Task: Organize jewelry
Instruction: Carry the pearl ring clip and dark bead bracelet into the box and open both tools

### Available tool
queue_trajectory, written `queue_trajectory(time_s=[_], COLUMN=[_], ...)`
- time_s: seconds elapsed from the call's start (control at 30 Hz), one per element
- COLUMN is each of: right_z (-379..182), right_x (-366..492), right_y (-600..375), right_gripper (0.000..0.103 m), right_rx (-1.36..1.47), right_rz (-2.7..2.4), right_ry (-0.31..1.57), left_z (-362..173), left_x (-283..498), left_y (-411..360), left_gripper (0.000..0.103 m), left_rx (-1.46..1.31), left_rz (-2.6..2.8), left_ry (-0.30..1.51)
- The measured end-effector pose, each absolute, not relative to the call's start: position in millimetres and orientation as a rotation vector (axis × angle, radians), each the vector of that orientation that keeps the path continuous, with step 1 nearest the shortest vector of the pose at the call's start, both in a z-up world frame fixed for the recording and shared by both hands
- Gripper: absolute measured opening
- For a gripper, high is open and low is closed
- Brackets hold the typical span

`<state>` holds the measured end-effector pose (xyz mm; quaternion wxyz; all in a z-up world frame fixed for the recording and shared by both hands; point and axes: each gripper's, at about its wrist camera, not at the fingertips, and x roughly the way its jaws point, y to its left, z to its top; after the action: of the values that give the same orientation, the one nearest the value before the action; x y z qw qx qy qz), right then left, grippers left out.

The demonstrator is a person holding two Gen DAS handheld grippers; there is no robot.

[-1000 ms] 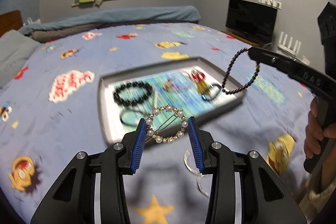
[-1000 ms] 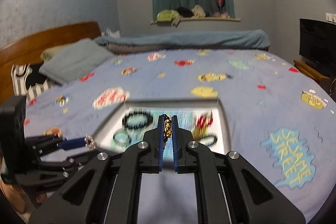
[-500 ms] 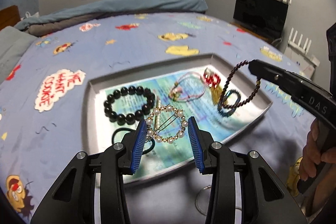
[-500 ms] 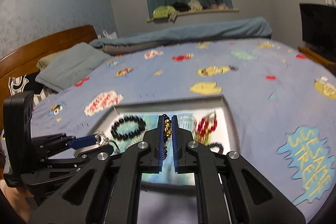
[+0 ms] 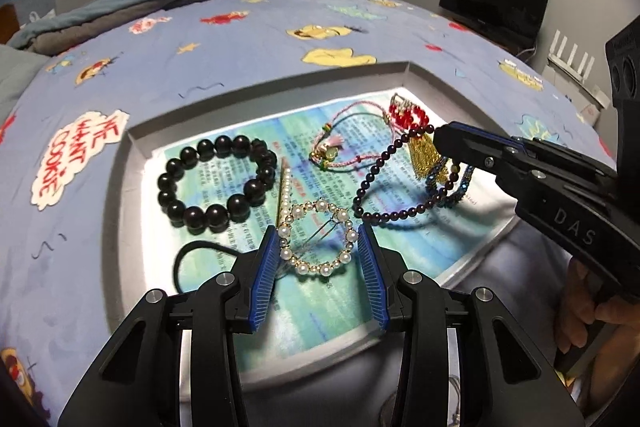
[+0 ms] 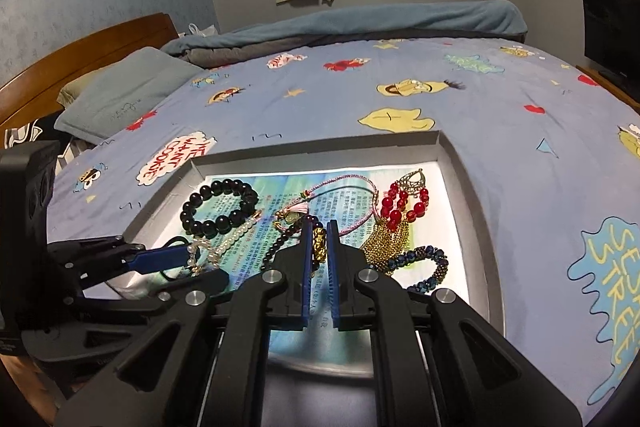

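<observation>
Now, left hand-held gripper (image 5: 320, 251) pinched pearl ring brooch (image 5: 318, 239) low centre, over tray (image 5: 120, 227). Right hand-held gripper (image 6: 319, 247) clamped dark bead bracelet (image 5: 396, 183). Best lowered onto bare lining, clear of black bead bracelet (image 5: 216, 183), before release.

Gold charm (image 6: 319, 239) between right claw (image 6: 319, 247) pads

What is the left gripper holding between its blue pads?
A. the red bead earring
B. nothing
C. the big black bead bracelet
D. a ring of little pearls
D: the pearl ring sits clamped between the blue pads of the left gripper, above the tray, while the black bead bracelet lies flat in the tray.
</observation>
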<state>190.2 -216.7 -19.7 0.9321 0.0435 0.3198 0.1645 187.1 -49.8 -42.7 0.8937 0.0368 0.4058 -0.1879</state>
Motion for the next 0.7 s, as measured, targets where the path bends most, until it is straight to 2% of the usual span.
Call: queue_trajectory(time_s=[0.7], right_z=[-36], right_x=[204], right_y=[-218], right_gripper=[0.007], right_rx=[0.107], right_rz=[0.320], right_ry=[0.737], left_z=[-50], left_x=[195], left_y=[-47], left_gripper=[0.046], left_rx=[0.053], left_rz=[-0.401], left_ry=[0.865])
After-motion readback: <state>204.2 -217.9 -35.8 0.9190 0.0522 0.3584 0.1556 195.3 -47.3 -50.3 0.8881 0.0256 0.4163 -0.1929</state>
